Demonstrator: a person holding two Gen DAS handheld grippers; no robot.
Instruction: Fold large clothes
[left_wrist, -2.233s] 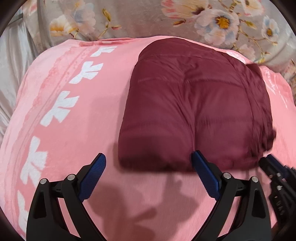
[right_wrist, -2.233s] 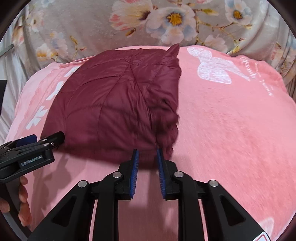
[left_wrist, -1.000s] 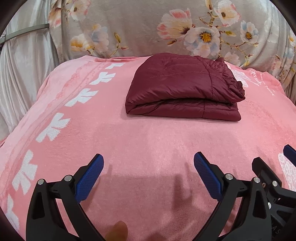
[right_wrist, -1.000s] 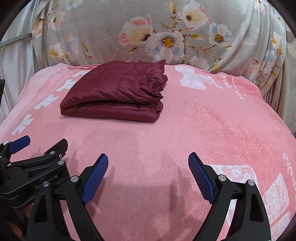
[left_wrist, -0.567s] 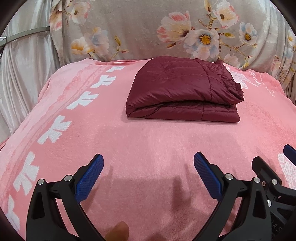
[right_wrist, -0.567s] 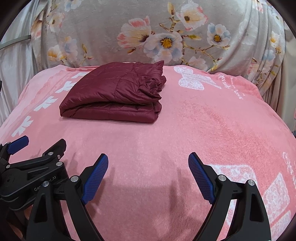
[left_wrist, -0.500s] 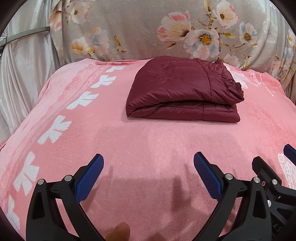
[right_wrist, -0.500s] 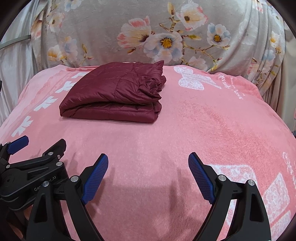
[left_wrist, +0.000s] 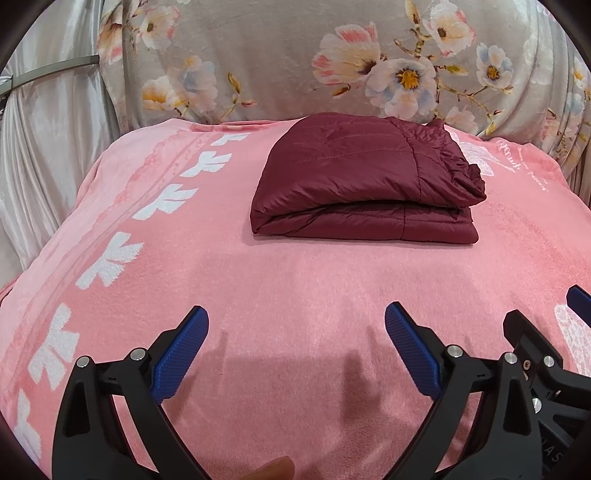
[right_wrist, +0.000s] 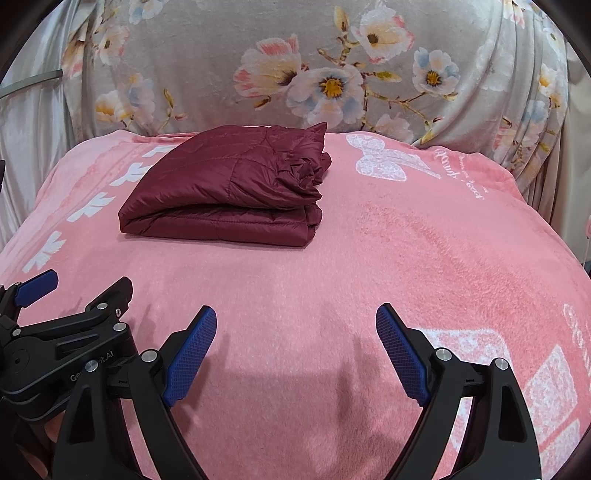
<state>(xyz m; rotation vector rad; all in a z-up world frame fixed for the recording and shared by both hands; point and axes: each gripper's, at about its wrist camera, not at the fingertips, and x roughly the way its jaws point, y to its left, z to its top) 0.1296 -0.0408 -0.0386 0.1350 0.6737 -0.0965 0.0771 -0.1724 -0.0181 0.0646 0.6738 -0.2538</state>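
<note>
You are holding both tools, the left tool (left_wrist: 295, 354) and the right tool (right_wrist: 295, 354), wide and empty; bumping the folded jacket (left_wrist: 365, 181), upper middle, could undo it.

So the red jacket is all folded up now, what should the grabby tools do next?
Probably just draw back and stop. The maroon puffer jacket lies in a neat folded stack on the pink blanket, and the left tool and right tool are both open, empty and clear of it.

Left hand-held gripper (left_wrist: 296, 350) — jaws spread wide, nothing between them; right hand-held gripper (right_wrist: 295, 347) likewise agape and empty; both angled downward, side by side, close together.
</note>
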